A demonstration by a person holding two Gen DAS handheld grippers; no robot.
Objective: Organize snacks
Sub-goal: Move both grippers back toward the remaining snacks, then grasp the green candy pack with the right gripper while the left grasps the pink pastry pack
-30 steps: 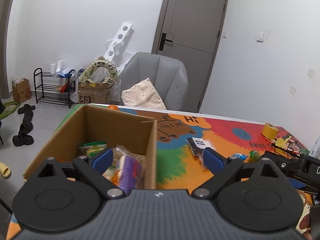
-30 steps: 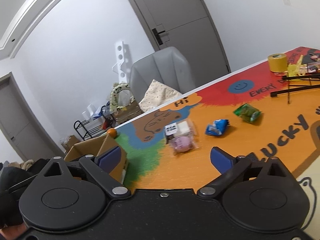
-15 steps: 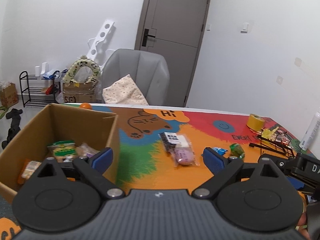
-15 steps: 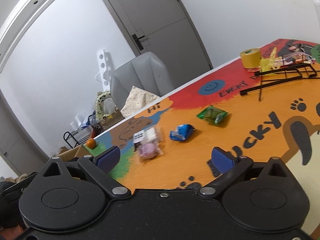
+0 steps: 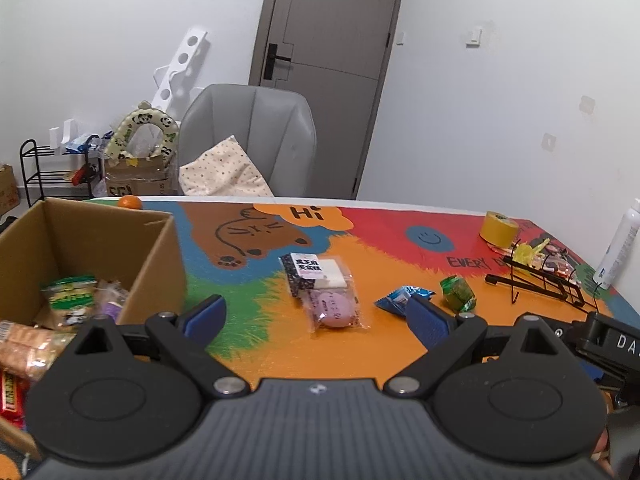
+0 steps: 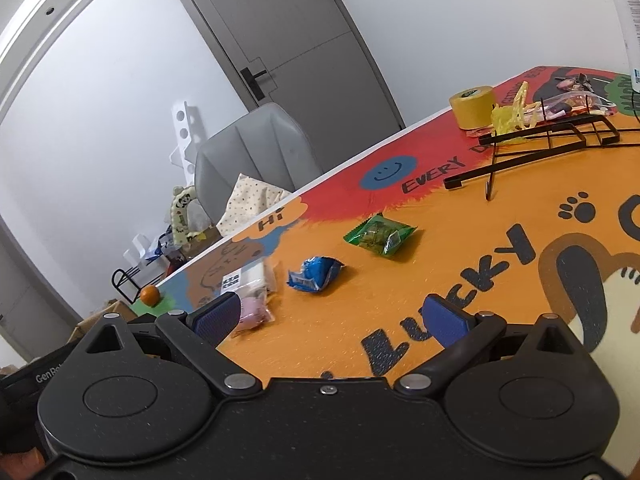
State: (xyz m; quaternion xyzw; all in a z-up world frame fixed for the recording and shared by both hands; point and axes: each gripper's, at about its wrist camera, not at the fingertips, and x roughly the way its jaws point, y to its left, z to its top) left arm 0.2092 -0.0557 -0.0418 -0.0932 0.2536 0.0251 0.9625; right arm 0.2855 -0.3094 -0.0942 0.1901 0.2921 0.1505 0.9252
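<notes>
Both the left gripper [image 5: 316, 316] and the right gripper [image 6: 336, 314] have jaws spread wide, holding nothing. The bench [image 5: 400, 240] mat reads "Hi", "EVERY" and "LUCKY". At 12 o'clock of the left gripper lies a clear pink snack pack [image 5: 334, 308]; a blue packet [image 5: 400, 298] and a green packet [image 5: 458, 296] lie at 1 o'clock. The cardboard box [image 5: 156, 264] of snacks sits at 10 o'clock.

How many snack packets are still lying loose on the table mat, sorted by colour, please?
Clear packet with white snack and black label: 1
Clear packet with pink snack: 1
Blue packet: 1
Green packet: 1
Total: 4
</notes>
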